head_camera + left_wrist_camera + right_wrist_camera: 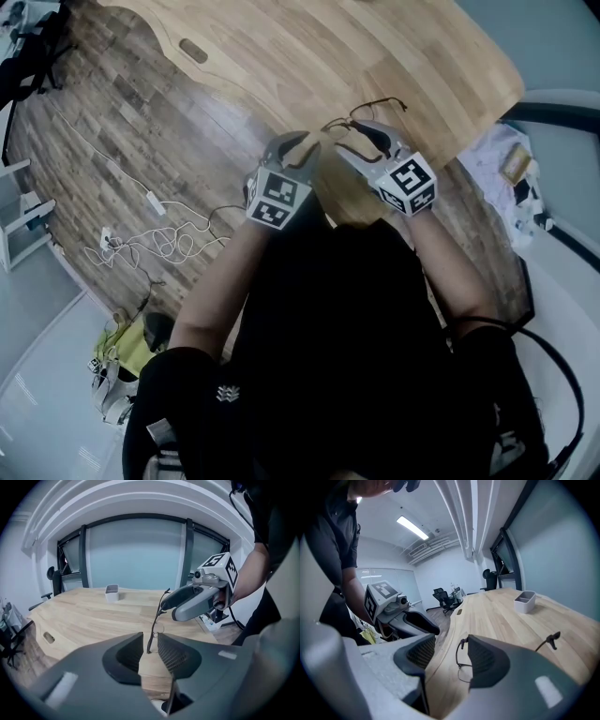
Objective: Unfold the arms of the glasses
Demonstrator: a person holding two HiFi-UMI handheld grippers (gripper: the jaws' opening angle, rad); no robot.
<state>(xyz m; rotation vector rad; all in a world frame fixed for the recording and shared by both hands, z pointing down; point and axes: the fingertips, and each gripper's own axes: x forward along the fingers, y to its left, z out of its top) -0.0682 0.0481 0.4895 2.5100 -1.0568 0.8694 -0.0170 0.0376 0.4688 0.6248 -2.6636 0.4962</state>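
Observation:
The thin dark wire glasses (367, 114) hang in the air over the near edge of the wooden table (375, 56). In the left gripper view, part of the glasses (151, 637) stands upright between the pads of my left gripper (150, 641), which is shut on it. One arm rises toward the tip of my right gripper (165, 607). In the right gripper view, a lens and hinge of the glasses (461, 660) lie against one pad of my right gripper (451, 644), whose jaws stand wide apart. One arm tip shows beyond that jaw. My left gripper (435, 630) sits close by.
A small grey container (111, 592) stands far back on the table. White cables (159, 239) and a yellow-green bag (122, 342) lie on the wood floor to the left. Office chairs (445, 597) stand beyond the table's end, and a white surface with papers (511, 164) lies to the right.

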